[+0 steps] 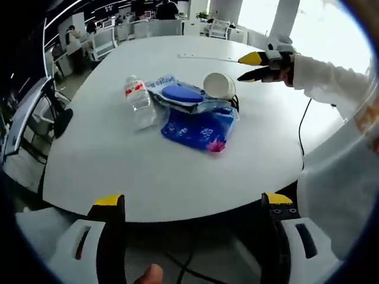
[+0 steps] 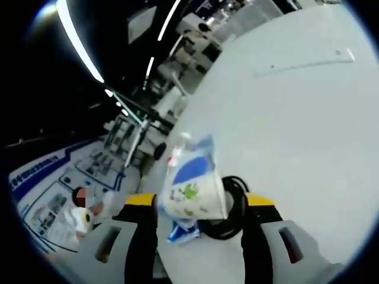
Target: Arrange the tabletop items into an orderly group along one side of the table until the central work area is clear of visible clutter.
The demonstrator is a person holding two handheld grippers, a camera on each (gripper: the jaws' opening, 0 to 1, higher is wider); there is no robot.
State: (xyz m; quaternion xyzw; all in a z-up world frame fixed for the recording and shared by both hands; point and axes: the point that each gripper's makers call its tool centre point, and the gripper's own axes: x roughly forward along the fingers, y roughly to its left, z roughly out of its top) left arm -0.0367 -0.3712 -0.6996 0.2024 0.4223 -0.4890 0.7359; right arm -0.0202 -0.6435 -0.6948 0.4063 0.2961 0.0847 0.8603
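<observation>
A clear plastic bottle lies on the white table beside a pile of blue packets with a blue oval pack on top. A white paper cup lies on its side at the pile's far right. My right gripper hovers just right of that cup, its jaws apart. In the right gripper view the cup sits just ahead between the spread jaws of the right gripper, untouched, with the bottle beyond. My left gripper is open off the table's near edge.
A black cable runs off the table's right side, and its coil lies by the cup. A thin pale strip rests farther back. Office chairs stand to the left and desks at the far end. A white sleeve holds the right gripper.
</observation>
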